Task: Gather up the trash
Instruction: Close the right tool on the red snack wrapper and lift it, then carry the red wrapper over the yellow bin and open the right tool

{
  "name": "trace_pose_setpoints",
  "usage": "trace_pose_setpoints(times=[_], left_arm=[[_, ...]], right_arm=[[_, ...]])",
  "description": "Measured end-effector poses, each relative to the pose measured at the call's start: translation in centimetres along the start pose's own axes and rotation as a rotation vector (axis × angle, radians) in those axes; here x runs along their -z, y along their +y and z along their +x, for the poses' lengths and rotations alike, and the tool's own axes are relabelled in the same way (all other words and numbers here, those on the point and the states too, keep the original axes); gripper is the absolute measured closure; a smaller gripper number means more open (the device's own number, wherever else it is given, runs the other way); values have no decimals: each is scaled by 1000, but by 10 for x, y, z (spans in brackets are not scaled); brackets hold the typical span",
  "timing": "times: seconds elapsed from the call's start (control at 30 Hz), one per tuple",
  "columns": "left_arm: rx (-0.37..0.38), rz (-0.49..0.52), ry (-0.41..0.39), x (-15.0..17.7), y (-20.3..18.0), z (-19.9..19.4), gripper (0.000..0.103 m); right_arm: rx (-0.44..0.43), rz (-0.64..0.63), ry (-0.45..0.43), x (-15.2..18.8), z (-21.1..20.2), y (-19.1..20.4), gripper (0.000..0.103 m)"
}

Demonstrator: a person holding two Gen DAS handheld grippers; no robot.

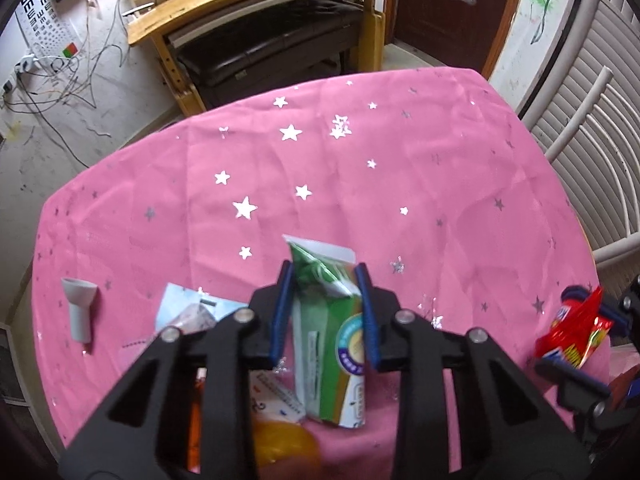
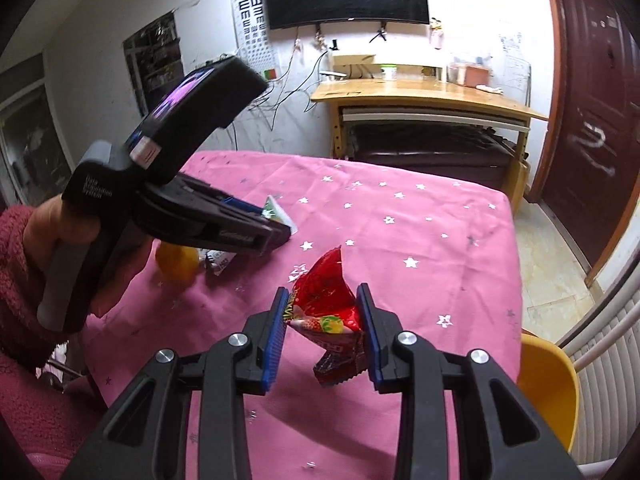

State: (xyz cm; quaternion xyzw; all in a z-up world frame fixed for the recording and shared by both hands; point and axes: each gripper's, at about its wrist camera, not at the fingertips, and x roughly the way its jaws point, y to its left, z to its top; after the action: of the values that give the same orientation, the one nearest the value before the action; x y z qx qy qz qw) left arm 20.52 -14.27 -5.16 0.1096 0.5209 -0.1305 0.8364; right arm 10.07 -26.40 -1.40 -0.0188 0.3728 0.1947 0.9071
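Green carton (image 1: 326,332) sits clamped in the left tongs (image 1: 326,312); right tongs (image 2: 322,332) pinch a red wrapper (image 2: 326,308).

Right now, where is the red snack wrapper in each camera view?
Left wrist view: the red snack wrapper is at the far right edge, held in the right tool.
Right wrist view: the wrapper is at lower centre, between that tool's blue pads.
Shared landmark: the wooden desk beyond the pink tablecloth.
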Motion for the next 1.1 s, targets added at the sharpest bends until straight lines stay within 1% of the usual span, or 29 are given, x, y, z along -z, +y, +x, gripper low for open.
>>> trace_pose_setpoints(times=[0.1, 0.2, 0.3, 0.43, 0.53, 0.7, 0.83, 1.1], left_arm=[[4, -7, -13, -1, -2, -5, 76], [0, -10, -43, -4, -5, -14, 76], [2, 1, -65, -9, -11, -24, 76], [11, 24, -91, -12, -25, -36, 76], [30, 57, -112, -16, -43, -45, 76], [39, 96, -132, -20, -63, -53, 76], [50, 120, -141, -22, -81, -56, 76], [121, 172, -154, -28, -135, -66, 75]], right_arm=[[5, 15, -14, 2, -7, -8, 75], [7, 31, -29, 3, -10, -18, 75], [17, 47, -40, 6, -14, -20, 75], [36, 77, -63, 4, -21, -33, 75], [45, 103, -82, 5, -29, -43, 75], [69, 132, -108, 7, -41, -59, 75], [105, 171, -136, 10, -53, -77, 75], [191, 295, -200, 28, -87, -126, 75]])
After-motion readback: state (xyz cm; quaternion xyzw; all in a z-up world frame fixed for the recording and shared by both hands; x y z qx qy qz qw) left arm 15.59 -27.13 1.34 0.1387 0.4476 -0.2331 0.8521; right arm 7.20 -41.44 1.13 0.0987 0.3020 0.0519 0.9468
